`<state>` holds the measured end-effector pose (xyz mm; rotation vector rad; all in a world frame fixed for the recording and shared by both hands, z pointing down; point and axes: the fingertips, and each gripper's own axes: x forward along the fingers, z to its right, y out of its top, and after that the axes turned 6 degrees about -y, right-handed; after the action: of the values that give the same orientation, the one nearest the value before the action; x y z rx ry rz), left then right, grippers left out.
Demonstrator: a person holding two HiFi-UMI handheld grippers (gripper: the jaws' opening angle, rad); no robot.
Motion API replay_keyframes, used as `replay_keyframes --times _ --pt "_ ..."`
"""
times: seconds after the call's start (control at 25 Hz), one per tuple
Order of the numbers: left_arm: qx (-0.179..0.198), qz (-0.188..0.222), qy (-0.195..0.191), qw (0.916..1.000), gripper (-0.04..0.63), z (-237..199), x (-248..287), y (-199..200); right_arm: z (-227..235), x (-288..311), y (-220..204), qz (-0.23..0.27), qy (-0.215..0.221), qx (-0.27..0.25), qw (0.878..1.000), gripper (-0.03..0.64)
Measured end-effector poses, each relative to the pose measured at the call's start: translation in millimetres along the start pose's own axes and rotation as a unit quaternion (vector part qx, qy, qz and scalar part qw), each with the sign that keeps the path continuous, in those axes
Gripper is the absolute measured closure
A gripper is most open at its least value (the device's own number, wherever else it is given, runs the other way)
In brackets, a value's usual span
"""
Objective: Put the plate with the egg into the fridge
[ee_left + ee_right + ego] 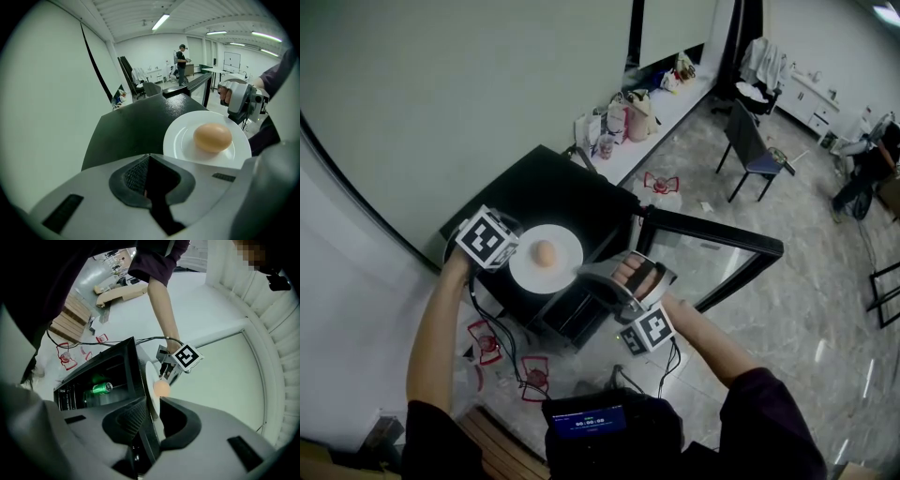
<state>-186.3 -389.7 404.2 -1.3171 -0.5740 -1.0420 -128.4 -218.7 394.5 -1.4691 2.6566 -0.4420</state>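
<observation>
Head view: plate [565,265] with the egg [544,252] sits on top of the black fridge [553,183], not inside yet
Right gripper [153,408]: jaws clamped on the plate's rim on the person's right, plate runs edge-on between them
Left gripper [149,160]: jaws pinched together on nothing, parked just beside the plate's opposite rim, can't tell if it touches
Door [717,246]: swung wide open, so no need to mess with it
Inside: green can [101,388] lying on a shelf, looks like there's room next to it but hard to say how much
Step in hand: my guess, lift the plate off the top and bring it round to the opening
How to do it well: keep the plate dead level, the egg is loose in the middle and will probably roll on any tilt; gripping one rim means the far side wants to sag, so go slow, maybe prop it from below with the left jaws
Watch out: rim clipping the fridge's top edge or the door frame on the way in, and bumping the can
</observation>
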Motion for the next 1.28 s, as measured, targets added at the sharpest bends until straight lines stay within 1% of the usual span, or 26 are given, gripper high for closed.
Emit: replay_keyframes --times 0.08,0.2,0.24,0.32,0.4,0.44,0.56,0.68,0.8,0.88,1.0,1.08,1.16,1.28 --pt "0.000 0.003 0.002 1.0000 0.586 5.6 -2.1 2.0 0.6 -1.6 3.4 0.003 -0.003 -0.014 1.000 0.548" --pt "0.013 -0.004 0.022 0.9997 0.586 5.0 -5.8 2.0 -1.1 -2.1 5.9 0.007 -0.010 -0.028 1.000 0.548" --pt "0.012 -0.004 0.020 0.9997 0.586 7.3 -5.0 1.9 -4.7 -1.7 4.4 0.005 -0.009 -0.033 0.999 0.548" --pt "-0.001 -0.002 0.005 1.0000 0.586 17.1 -1.7 -0.8 -12.4 -1.7 3.4 0.001 -0.004 -0.040 0.999 0.549" --pt "-0.004 0.002 0.002 1.0000 0.586 24.0 -3.7 -0.3 -11.9 -3.9 5.7 0.000 -0.012 -0.052 0.999 0.553" --pt "-0.002 0.004 0.006 1.0000 0.586 25.6 -6.2 1.3 -12.1 -5.2 5.9 -0.002 -0.016 -0.058 0.998 0.574" --pt "-0.009 0.015 0.020 0.9996 0.586 25.2 -11.7 2.9 -13.9 -6.6 7.2 -0.003 -0.016 -0.072 0.997 0.586" --pt "-0.024 0.029 0.026 0.9990 0.586 25.1 -15.6 0.8 -12.6 -6.8 7.0 -0.005 -0.024 -0.084 0.996 0.595" --pt "-0.021 0.037 0.051 0.9978 0.586 21.0 -21.0 -0.6 -16.7 -6.3 6.1 -0.013 -0.022 -0.100 0.995 0.595" --pt "-0.024 0.052 0.070 0.9959 0.586 18.3 -28.1 0.1 -18.8 -7.1 6.1 -0.016 -0.016 -0.113 0.993 0.595" --pt "-0.040 0.098 0.088 0.9905 0.586 19.3 -46.5 8.4 -19.2 -12.8 5.9 -0.019 -0.012 -0.121 0.992 0.595" --pt "-0.053 0.140 0.093 0.9844 0.586 26.6 -60.3 17.7 -16.9 -18.7 5.3 -0.027 -0.019 -0.121 0.992 0.595" --pt "-0.063 0.185 0.102 0.9753 0.586 38.0 -74.4 27.2 -13.1 -25.5 4.4 -0.040 -0.026 -0.120 0.992 0.595" --pt "-0.073 0.252 0.119 0.9576 0.586 61.6 -96.2 39.2 -8.9 -40.3 2.1 -0.059 -0.035 -0.120 0.990 0.595"
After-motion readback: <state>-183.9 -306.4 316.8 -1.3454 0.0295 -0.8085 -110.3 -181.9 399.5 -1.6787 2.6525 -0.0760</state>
